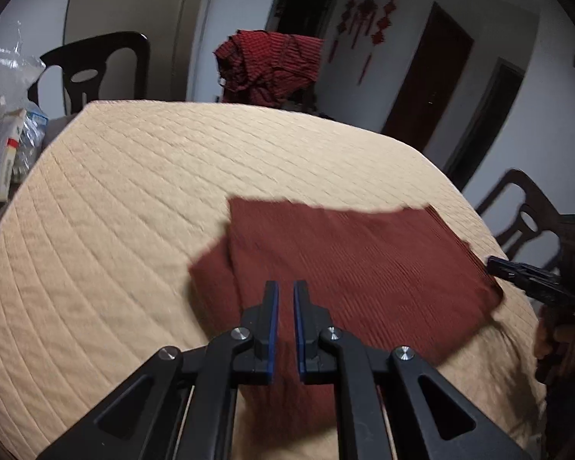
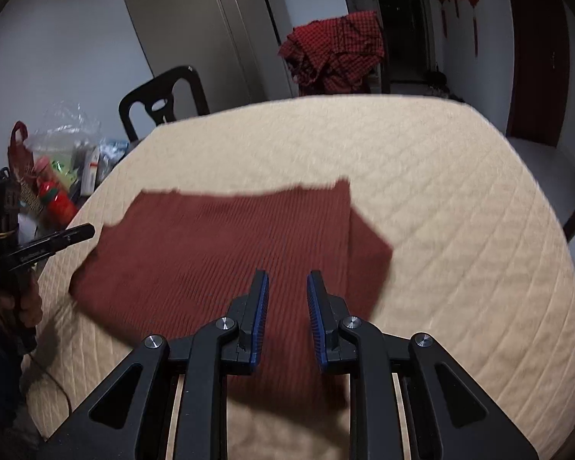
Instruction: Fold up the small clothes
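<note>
A maroon ribbed garment [image 1: 364, 268] [image 2: 230, 253] lies folded flat on the beige quilted table cover [image 1: 134, 211] [image 2: 460, 211], with a lower layer sticking out at one side. My left gripper [image 1: 285, 287] hovers over the garment's near edge, its blue pads almost together and nothing between them. My right gripper [image 2: 287, 278] is above the same near edge with its pads apart and empty. Each gripper also shows from the side in the other view: the right gripper [image 1: 494, 262] and the left gripper [image 2: 90, 230], both at the cloth's ends and each held by a hand.
A pile of red checked clothes [image 1: 268, 65] [image 2: 337, 50] hangs on something behind the table. Dark chairs [image 1: 92, 69] [image 1: 525, 211] [image 2: 165, 96] stand around it. Bags, boxes and bottles [image 1: 7, 145] [image 2: 53, 191] crowd the left side.
</note>
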`<state>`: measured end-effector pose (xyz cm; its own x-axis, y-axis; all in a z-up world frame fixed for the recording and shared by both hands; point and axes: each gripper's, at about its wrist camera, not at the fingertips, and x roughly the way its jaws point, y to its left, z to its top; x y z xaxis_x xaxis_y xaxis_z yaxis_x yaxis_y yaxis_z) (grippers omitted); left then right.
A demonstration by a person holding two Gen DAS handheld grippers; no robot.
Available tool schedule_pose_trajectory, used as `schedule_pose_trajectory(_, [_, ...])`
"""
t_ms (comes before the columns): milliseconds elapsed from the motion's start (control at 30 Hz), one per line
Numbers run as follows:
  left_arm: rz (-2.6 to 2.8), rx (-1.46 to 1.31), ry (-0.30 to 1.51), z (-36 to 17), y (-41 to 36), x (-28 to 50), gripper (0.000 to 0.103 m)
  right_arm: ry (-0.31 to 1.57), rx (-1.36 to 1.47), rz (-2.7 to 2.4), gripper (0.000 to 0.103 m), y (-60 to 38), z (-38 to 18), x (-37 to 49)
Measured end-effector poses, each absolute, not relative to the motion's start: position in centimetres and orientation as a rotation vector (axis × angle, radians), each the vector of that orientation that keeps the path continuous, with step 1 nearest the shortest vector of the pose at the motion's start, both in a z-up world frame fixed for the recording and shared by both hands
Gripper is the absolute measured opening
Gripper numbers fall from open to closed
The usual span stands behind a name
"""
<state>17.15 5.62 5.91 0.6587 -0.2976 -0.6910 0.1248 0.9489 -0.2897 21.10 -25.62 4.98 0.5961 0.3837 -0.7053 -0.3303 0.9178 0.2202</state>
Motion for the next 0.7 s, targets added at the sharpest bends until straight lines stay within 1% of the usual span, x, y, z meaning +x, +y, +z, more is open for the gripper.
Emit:
schedule_pose_trajectory(133, [-0.269,-0.197,0.832,5.2,3.6,14.5,0.010,0.874,0.064,0.402,0.021,-24.5,3.1,18.2])
schedule_pose_trajectory(233, [-0.280,-0.157,0.822,5.1,1.8,13.7,0.010,0.851,0.042,0.430,0.021,-22.6,3.4,17.1])
schedule_pose_trajectory(333, [-0.273,-0.139,0.848,4.2,0.4,14.3,0.010,0.843,0.042,0.465,0.021,-21.3,3.2,16.9])
schedule_pose_trajectory(433, [-0.246,-0.126,0.888,2.5,-0.1,14.8,0.010,0.887,-0.010,0.455,0.021,-20.1,1.6,17.6])
schedule_pose_trajectory(633, [-0.239,-0.118,0.862,3.6,-0.3,13.2,0.010,0.839,0.018,0.408,0.021,-22.1,3.2,16.6])
schedule_pose_trajectory(700, [-0.242,-0.124,0.851,3.9,-0.3,12.7,0.016,0.829,0.044,0.368,0.021,-23.5,3.3,16.5])
